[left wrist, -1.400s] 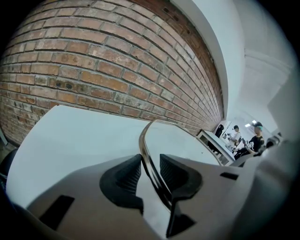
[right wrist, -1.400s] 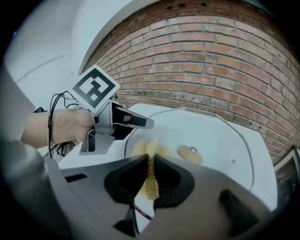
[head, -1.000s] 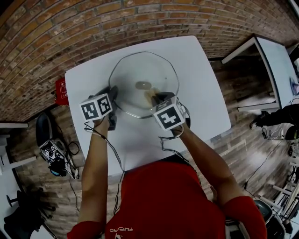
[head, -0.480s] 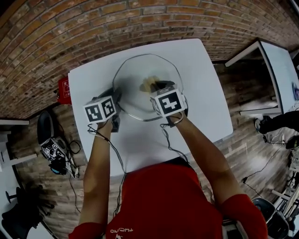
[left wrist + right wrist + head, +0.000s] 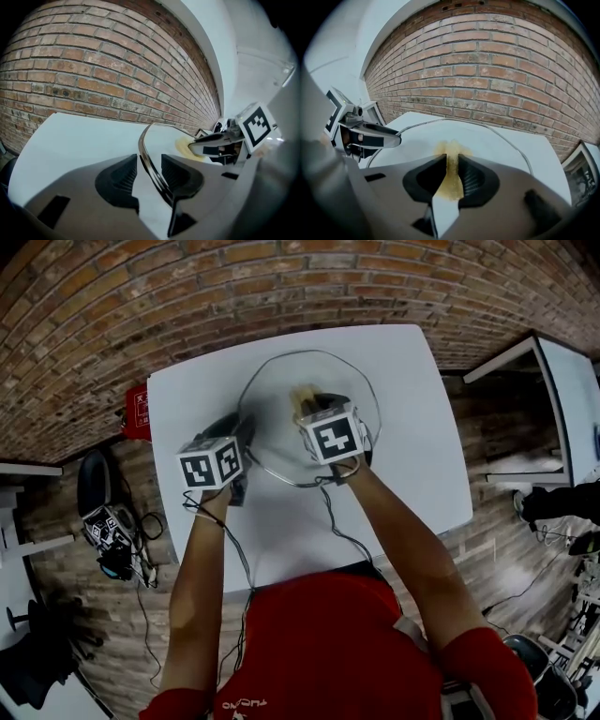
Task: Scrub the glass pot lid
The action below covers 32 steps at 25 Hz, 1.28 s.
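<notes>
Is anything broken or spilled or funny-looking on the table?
No, nothing stands out. The round clear glass pot lid lies on the white table, and no crack, chip or spill shows. The yellow sponge is against the glass, which fits scrubbing.

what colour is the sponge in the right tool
Yellowish tan. The sponge shows best in the right gripper view.
</notes>
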Available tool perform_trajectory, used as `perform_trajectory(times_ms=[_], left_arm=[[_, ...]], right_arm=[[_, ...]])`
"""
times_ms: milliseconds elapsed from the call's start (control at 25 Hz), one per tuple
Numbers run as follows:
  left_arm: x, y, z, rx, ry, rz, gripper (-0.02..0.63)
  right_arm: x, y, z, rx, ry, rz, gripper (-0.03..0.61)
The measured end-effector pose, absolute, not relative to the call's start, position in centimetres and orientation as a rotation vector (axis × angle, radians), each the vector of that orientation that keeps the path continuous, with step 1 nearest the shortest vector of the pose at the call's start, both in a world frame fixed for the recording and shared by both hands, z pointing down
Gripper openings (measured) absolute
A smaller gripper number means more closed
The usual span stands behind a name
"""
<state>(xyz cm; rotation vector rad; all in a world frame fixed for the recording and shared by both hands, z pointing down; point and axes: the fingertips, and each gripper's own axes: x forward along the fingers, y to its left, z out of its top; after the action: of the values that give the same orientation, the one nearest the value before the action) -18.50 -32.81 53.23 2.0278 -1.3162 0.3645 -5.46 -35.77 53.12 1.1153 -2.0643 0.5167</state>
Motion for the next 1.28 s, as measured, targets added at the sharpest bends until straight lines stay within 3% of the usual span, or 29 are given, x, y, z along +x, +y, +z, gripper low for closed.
perform_trajectory(times_ms=[200, 440, 720, 840, 1000, 1280], left_arm=[[-19.1, -32.8, 52.2, 2.043, -1.374, 0.333, 0.166], [-19.6, -32.0, 47.3, 2.132, -1.511, 0.237, 0.169], [-16.6, -29.1, 39.2, 2.33, -1.565, 0.076, 0.165], [-15.1, -27.6, 36.7, 2.403, -1.582, 0.079, 0.13], [-13.2, -25.6, 33.7, 2.531, -1.618, 0.059, 0.075], [-11.6, -23.5, 31.0, 2.597, -1.624, 0.005, 0.025]], right_arm=[[-4.9, -35.8, 52.2, 1.119, -2.108, 0.499, 0.137], [-4.6, -35.1, 48.9, 1.132, -2.24, 0.446, 0.149], [-5.3, -31.7, 39.9, 1.093, -2.584, 0.105, 0.149], [-5.1, -29.9, 37.1, 1.099, -2.659, -0.006, 0.134], [-4.9, -28.1, 34.6, 1.112, -2.74, -0.044, 0.067], [-5.1, -25.1, 31.6, 1.048, -2.875, -0.041, 0.039]])
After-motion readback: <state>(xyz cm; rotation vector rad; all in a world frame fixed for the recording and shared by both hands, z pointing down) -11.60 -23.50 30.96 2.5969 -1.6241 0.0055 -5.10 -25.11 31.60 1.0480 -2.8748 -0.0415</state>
